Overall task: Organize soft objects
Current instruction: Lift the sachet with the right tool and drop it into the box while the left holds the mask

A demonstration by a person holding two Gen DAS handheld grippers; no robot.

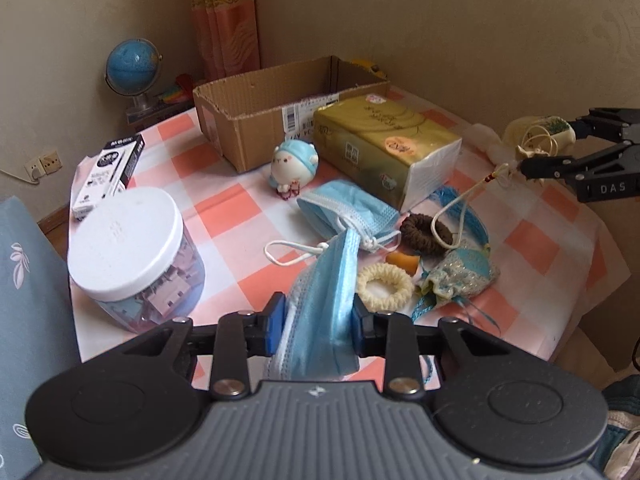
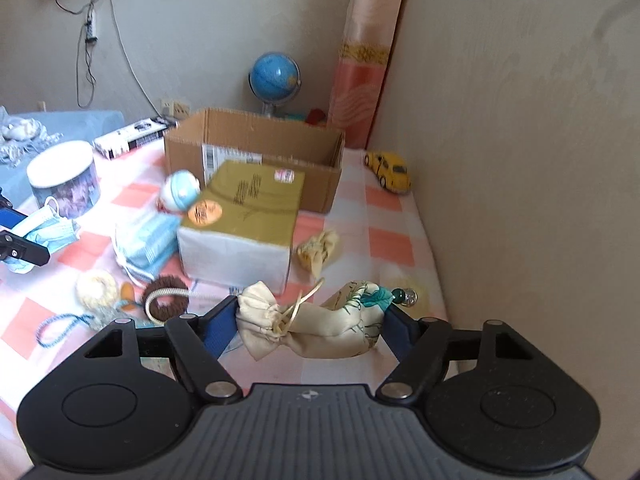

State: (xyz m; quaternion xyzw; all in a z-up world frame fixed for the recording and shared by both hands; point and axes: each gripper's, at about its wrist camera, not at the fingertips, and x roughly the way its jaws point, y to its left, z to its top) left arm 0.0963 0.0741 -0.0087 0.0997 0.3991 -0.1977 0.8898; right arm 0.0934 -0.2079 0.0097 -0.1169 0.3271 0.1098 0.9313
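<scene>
Two claws grip soft things above the surface (image 1: 240,200): left claw (image 1: 319,320) pinches one mask (image 1: 324,320), right claw (image 2: 310,320) clamps one pouch (image 2: 320,330). One mask pile (image 1: 348,212), two scrunchies (image 1: 426,229) and one box (image 1: 280,112) lie beyond.

- The left gripper (image 1: 318,322) had a ribbed grey body with a small white emblem, flanked by two round black discs.
- Black link arms with silver screws ran to its blue-padded fingers (image 1: 275,322).
- The right gripper (image 2: 312,322) was built alike, with blue pads (image 2: 219,330).
- Seen from the side, its black frame carried white letters "DAS".
</scene>
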